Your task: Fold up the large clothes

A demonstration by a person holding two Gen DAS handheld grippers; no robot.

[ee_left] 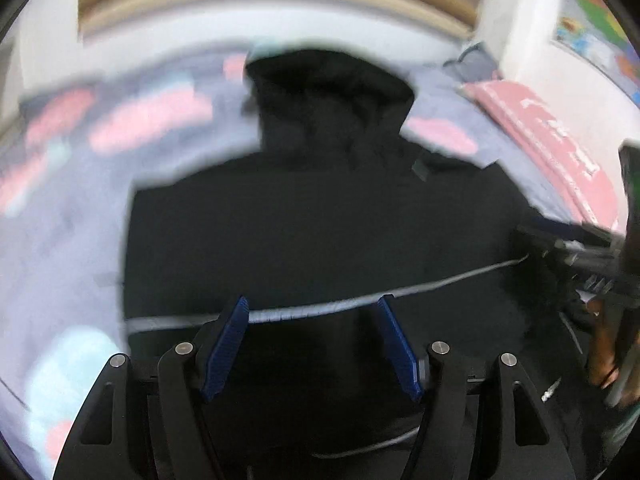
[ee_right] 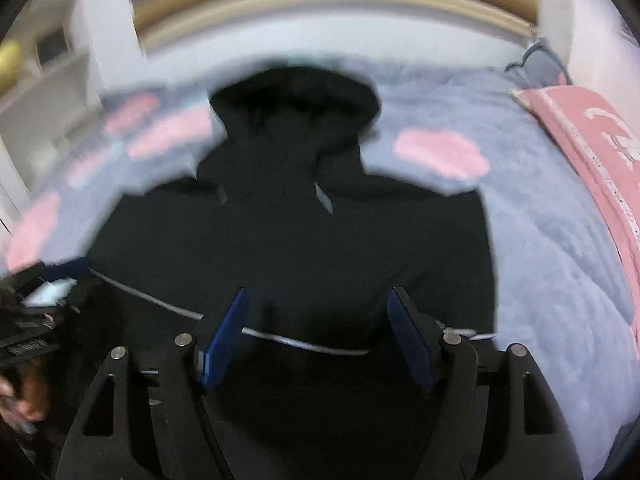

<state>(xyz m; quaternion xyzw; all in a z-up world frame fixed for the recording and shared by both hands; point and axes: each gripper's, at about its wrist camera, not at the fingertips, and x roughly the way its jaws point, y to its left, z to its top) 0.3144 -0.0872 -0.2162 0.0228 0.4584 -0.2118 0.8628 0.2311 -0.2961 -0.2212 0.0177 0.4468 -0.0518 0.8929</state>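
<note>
Left wrist view: black hoodie (ee_left: 320,220) flat on the bed.
Left gripper (ee_left: 314,350) and right gripper (ee_right: 318,340), tongs spread, should pinch its grey-striped hem evenly.

The hooded jacket (ee_right: 304,248) is matt black cloth with a shiny grey strip (ee_right: 304,345) across it. Beneath the jacket, the blanket (ee_right: 552,248) looks soft and fleecy.
</note>
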